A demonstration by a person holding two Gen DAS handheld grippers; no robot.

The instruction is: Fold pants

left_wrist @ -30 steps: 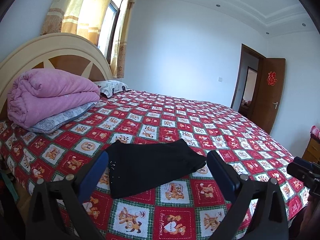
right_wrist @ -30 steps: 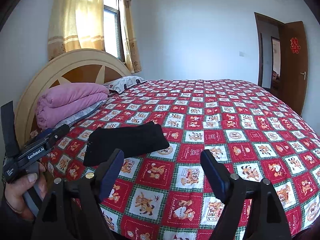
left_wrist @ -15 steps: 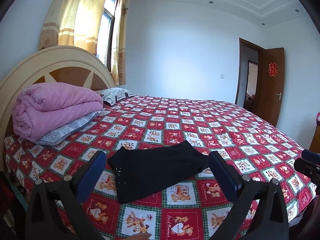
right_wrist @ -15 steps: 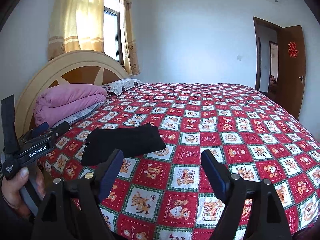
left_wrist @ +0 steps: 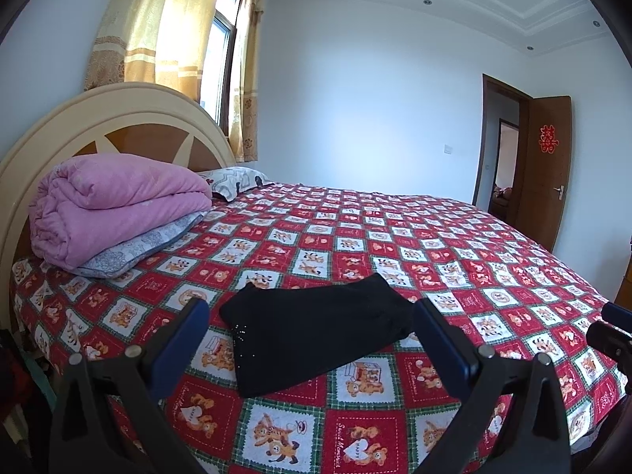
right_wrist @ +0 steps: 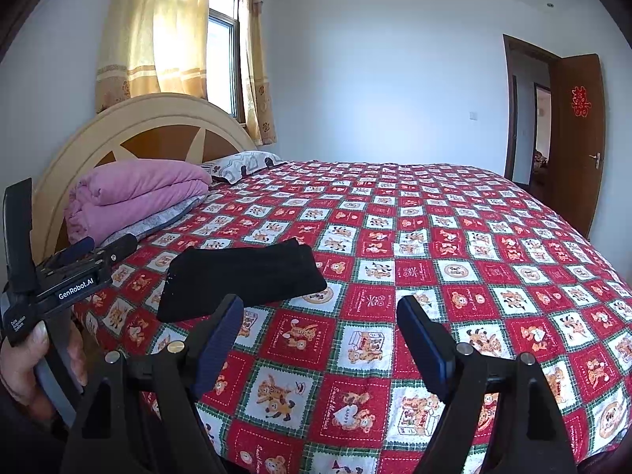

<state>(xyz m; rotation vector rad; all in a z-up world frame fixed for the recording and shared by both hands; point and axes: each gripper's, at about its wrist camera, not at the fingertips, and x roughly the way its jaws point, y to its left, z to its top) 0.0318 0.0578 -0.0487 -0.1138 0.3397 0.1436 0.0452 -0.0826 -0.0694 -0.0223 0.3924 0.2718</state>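
Now the pants (left_wrist: 316,339) lie folded into a flat black rectangle on the bed (left_wrist: 395,245), near its front edge and toward the headboard (left_wrist: 118,126) end. They rest on the red checked sheet (right_wrist: 434,268), apart from both tools.

Left gripper (left_wrist: 312,339) hangs over the front edge with its jaws wide, nothing between the blue pads; in its own view the pants show in the gap but sit farther back on the bed, not touched. Right gripper (right_wrist: 320,339) is likewise wide and empty, over the sheet to the right of the pants. A hand (right_wrist: 23,371) holds the left tool at the lower left of the right wrist view.

At the head of the bed, a folded pink quilt (left_wrist: 114,205) sits on a grey pillow (left_wrist: 138,249), and a second patterned pillow (left_wrist: 237,177) lies beside them toward the far edge. Yellow curtains (right_wrist: 158,39) hang by the window behind the headboard. A brown door (right_wrist: 576,138) stands open at the far right; it bears a red ornament, perhaps a paper cutting, too small to make out.
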